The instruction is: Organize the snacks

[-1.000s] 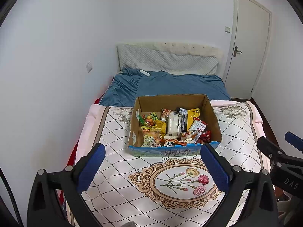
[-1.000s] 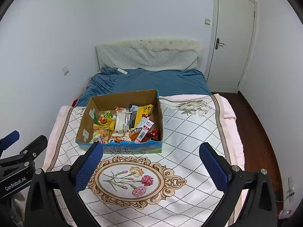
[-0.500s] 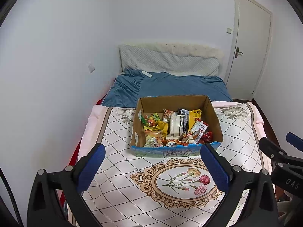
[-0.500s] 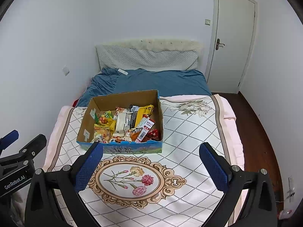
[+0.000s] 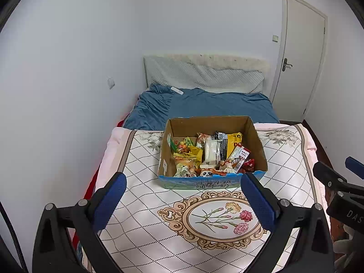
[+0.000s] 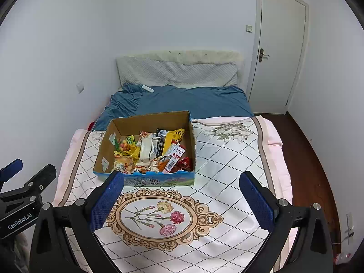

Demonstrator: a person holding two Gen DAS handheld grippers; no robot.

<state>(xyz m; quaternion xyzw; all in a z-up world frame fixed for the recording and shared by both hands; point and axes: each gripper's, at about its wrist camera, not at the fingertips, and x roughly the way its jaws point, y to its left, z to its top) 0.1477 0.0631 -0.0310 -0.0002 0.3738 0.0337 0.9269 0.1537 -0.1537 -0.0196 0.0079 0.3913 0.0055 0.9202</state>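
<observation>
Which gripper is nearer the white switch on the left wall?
Left. The left gripper hangs on the switch's side of the bed; the right gripper is farther toward the door.

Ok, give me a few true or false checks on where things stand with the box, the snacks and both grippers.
1. The cardboard box sits on the patterned quilt. True.
2. The left gripper is shut on a snack. False: it is open and holds nothing.
3. The snacks all lie inside the box. True.
4. The right gripper is reaching inside the box. False: it hangs open, short of the box's near wall.
5. The door stands open. False: it is closed.
</observation>
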